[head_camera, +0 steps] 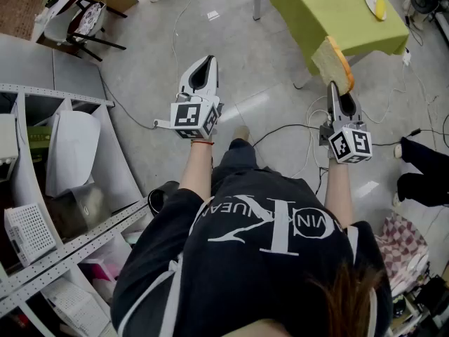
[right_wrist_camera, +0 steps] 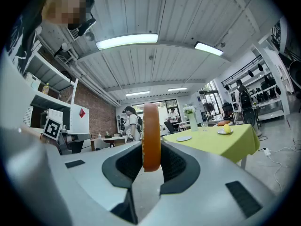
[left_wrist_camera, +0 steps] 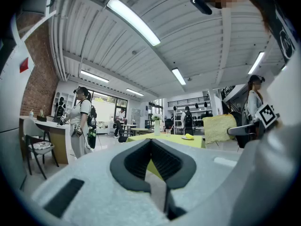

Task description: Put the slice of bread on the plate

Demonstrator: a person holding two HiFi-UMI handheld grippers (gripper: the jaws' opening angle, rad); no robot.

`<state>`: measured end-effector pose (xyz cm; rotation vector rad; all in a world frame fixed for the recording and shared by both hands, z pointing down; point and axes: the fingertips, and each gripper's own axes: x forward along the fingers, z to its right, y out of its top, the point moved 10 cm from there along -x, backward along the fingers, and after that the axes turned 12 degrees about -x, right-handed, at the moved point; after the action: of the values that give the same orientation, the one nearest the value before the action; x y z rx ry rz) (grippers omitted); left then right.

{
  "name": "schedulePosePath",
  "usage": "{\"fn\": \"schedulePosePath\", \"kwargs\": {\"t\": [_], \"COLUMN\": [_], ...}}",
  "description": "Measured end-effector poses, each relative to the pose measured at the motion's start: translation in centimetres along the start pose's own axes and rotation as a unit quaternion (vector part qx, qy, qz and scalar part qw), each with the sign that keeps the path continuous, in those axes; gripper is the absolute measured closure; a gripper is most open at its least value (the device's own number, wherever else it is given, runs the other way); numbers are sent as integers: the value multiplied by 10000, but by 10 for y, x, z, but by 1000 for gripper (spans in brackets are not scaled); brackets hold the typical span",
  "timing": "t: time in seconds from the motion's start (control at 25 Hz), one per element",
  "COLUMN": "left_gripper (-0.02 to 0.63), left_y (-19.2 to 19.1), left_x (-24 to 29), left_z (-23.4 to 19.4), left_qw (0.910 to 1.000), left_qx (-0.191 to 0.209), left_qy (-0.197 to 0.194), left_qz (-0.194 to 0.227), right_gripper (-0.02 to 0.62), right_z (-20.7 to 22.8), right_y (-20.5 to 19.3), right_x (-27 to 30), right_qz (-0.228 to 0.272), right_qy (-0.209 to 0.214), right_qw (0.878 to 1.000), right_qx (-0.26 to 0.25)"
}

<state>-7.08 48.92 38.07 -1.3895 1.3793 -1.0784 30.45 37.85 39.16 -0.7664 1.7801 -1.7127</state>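
Right gripper: held out level, its jaws clamped on the slice of bread.
Slice of bread: standing upright on edge between the right jaws, its brown crust facing the camera. It is up in the air over the floor, just short of the near corner of the green surface, not on a plate.
Left gripper: held out level over the grey floor, well apart from the right one. Its jaws are together with nothing between them.
Green surface: ahead of the person, to the right.
Plate: white and bare, lying flat on the green surface.
Second plate: farther along the same surface, carrying something yellow.
Shelves: at the person's left, with white baskets and boxes.
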Motion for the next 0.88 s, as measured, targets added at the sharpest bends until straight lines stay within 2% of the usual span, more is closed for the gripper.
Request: {"fn": "schedulePosePath", "kwargs": {"t": [0.48, 0.68, 0.88], "left_gripper": [597, 597, 597], "left_y": [-3, 3, 16], "left_x": [31, 65, 108], "left_z": [-20, -50, -88], "left_qw": [9997, 9991, 9980], "left_qx": [-108, -117, -127], "left_qy": [-109, -303, -576], "left_qz": [-166, -274, -239], "right_gripper": [505, 505, 503], "right_z": [1, -3, -11], "right_y": [-6, -8, -9], "right_x": [30, 61, 96], "right_qz": [-122, -164, -2], "right_qy": [-123, -314, -642], "right_qw": [9998, 9993, 9975], "right_qx": [78, 137, 304]}}
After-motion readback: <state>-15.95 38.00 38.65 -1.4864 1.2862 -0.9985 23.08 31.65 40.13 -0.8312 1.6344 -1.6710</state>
